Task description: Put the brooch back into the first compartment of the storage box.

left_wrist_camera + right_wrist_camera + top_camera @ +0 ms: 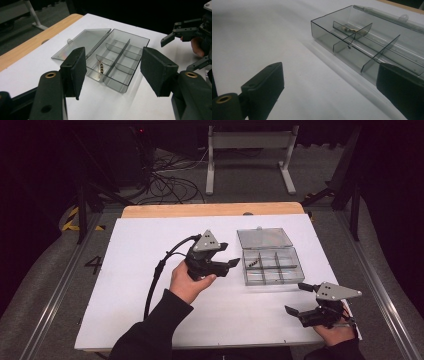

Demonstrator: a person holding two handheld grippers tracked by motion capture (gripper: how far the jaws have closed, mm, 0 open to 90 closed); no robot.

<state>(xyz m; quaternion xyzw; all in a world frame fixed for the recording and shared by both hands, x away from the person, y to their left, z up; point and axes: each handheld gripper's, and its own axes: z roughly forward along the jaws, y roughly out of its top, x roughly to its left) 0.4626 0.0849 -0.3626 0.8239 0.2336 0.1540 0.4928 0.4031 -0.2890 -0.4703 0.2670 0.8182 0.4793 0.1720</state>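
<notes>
**Both grippers empty beside the open parts box**

We see the left gripper [226, 255] held above the white table [140, 270], just left of the clear parts box [272, 267]. In the left gripper view its two black pads [75, 70] stand wide apart with nothing between them and nothing touching them; the box lies on the table beyond the gap.

We find the right gripper [299, 299] near the table's front right corner, just in front of the box's near right corner. Its jaws are spread as well, and in the right gripper view only bare table lies between its pads [265, 86]. It grips nothing and touches nothing that we can make out.

The box lies open on the right half of the table, its lid [264, 238] folded back flat on the far side. Thin walls split the tray into small compartments. In the high view we count one small dark part [254, 262] in the far left compartment. The left gripper view shows it as a short banded piece [101, 67] leaning against a divider. The other compartments look bare to us.
</notes>
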